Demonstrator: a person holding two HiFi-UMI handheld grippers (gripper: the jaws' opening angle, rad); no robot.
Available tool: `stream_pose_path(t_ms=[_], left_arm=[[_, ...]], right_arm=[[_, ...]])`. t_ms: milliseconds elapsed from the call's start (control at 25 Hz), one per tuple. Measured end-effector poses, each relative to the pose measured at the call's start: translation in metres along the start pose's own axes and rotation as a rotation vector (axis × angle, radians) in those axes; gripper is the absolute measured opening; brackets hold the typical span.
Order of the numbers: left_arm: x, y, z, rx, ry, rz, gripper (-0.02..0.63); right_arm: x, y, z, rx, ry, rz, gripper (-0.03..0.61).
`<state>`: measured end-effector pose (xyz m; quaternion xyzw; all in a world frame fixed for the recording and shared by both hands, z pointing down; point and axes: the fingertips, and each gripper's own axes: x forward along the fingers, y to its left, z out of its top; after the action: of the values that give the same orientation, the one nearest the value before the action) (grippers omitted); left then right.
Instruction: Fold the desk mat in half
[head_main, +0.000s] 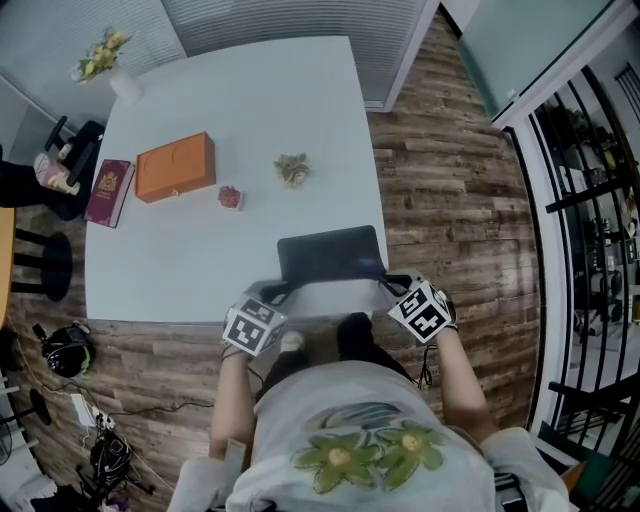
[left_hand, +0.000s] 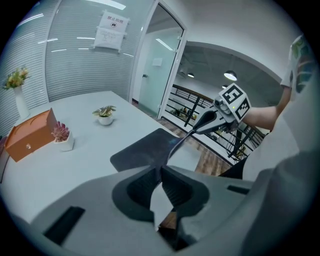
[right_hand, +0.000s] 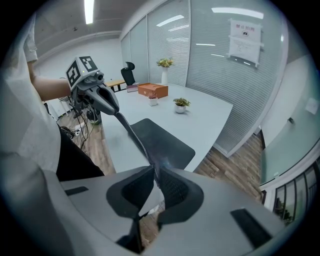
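From the head view, one smooth white square table (head_main: 250, 100) stands on a brown wood-plank floor (head_main: 440, 200). One flat orange box (head_main: 175, 166) sits on it. Just left of the box lies one dark red book (head_main: 109, 192). Just right of the box is one small pink plant (head_main: 230, 197), and further right one small green plant (head_main: 292, 170). Behind the box, at the far corner, stands one white vase (head_main: 118, 80) with yellow flowers. The desk mat (head_main: 330, 252) is thin, dark and bendy, with round corners. It lies right of the box, at the table edge near the person.

In the left gripper view, the left gripper (head_main: 285, 290) has its grey jaws pinched tight on one near corner of the mat. That edge hangs in the air. Striped blinds and a glass door are behind.

In the right gripper view, the right gripper (head_main: 388, 283) squeezes the other near corner. The box is far beyond the mat.
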<state>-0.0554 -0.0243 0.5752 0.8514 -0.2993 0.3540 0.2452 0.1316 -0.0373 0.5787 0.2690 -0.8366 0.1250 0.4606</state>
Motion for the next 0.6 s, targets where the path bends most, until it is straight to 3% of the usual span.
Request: stream_pose_path(t_ms=[600], left_arm=[[0.001, 0.024, 0.023, -0.027, -0.025, 0.085, 0.035]], right_arm=[[0.000, -0.023, 0.027, 0.029, -0.058, 0.015, 0.043]])
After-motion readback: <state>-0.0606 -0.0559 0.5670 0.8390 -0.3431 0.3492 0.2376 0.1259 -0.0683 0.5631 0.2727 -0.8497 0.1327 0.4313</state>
